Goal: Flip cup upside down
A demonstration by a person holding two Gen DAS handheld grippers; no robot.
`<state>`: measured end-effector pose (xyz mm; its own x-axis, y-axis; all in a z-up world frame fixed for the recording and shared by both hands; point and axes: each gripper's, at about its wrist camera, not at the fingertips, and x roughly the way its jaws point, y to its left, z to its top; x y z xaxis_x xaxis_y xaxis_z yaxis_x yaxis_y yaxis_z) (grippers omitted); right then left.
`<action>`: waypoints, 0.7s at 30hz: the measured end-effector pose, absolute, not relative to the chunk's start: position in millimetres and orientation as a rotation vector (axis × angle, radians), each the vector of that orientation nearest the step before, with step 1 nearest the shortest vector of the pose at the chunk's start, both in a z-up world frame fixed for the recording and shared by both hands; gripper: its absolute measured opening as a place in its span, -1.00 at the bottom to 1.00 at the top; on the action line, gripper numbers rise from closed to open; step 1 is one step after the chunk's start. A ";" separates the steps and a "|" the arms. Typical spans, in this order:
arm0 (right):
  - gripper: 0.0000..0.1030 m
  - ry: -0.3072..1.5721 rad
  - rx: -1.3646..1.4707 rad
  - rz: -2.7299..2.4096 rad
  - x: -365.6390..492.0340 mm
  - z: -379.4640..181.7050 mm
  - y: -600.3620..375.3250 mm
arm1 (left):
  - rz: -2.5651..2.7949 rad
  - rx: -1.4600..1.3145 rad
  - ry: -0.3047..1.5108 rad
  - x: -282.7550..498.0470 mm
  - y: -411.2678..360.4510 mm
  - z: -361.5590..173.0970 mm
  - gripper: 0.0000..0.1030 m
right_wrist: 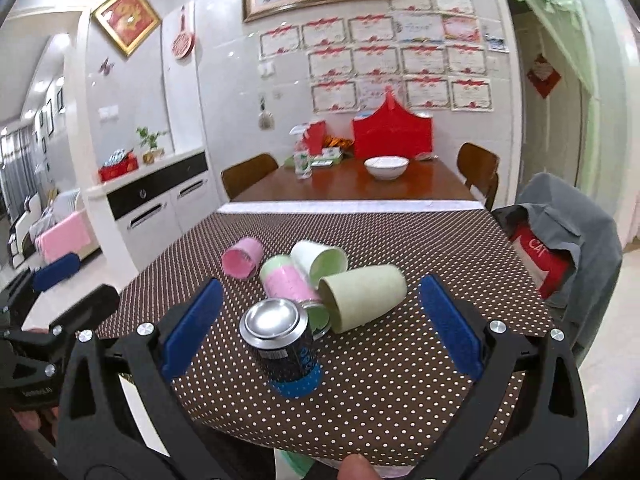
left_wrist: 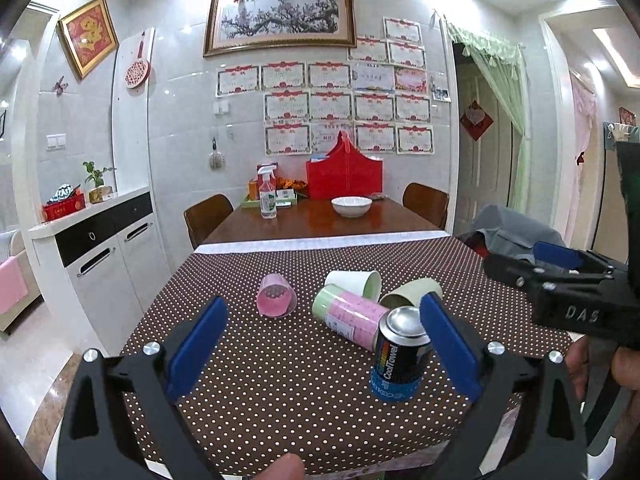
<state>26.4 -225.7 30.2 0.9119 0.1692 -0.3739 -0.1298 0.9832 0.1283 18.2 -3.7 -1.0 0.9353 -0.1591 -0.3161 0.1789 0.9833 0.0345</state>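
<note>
Three cups lie on their sides on the dotted tablecloth [left_wrist: 248, 380]: a pink cup [left_wrist: 276, 296] [right_wrist: 242, 258] at the left, a white cup with a green inside [left_wrist: 354, 282] [right_wrist: 320, 260] behind, and a pale green cup [left_wrist: 412, 294] [right_wrist: 364, 296] at the right. Among them lies a pink-and-green canister [left_wrist: 350, 316] [right_wrist: 288, 280]. In front, a dark can [left_wrist: 400, 356] [right_wrist: 286, 348] stands bottom up. My left gripper [left_wrist: 324, 304] is open, short of the cups, holding nothing. My right gripper [right_wrist: 320, 284] is open above the can, also holding nothing.
Beyond the cloth, a wooden table [left_wrist: 320, 220] carries a white bowl [left_wrist: 352, 206], a spray bottle [left_wrist: 267, 194] and a red box [left_wrist: 344, 178]. A chair draped with a grey jacket [right_wrist: 560, 236] stands at the right. A white cabinet [left_wrist: 108, 248] is at the left.
</note>
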 end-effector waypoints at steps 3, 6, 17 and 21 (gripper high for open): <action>0.88 0.368 0.103 0.133 17.3 38.3 -227.9 | -0.168 0.061 0.307 13.0 -5.0 5.2 0.85; 0.88 0.346 0.109 0.128 8.3 46.9 -227.2 | -0.172 0.064 0.302 8.5 -6.2 10.0 0.85; 0.88 0.274 0.064 0.058 -19.5 63.8 -216.1 | -0.133 0.072 0.239 -13.3 -4.0 28.6 0.85; 0.88 0.259 0.055 0.032 -25.6 63.5 -212.7 | -0.123 0.060 0.225 -19.6 -2.4 33.3 0.85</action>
<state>-25.6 -212.7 63.5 0.9661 0.0390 -0.2552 -0.0249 0.9980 0.0584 -19.6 -2.4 33.3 0.9674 -0.1152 -0.2257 0.1285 0.9907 0.0451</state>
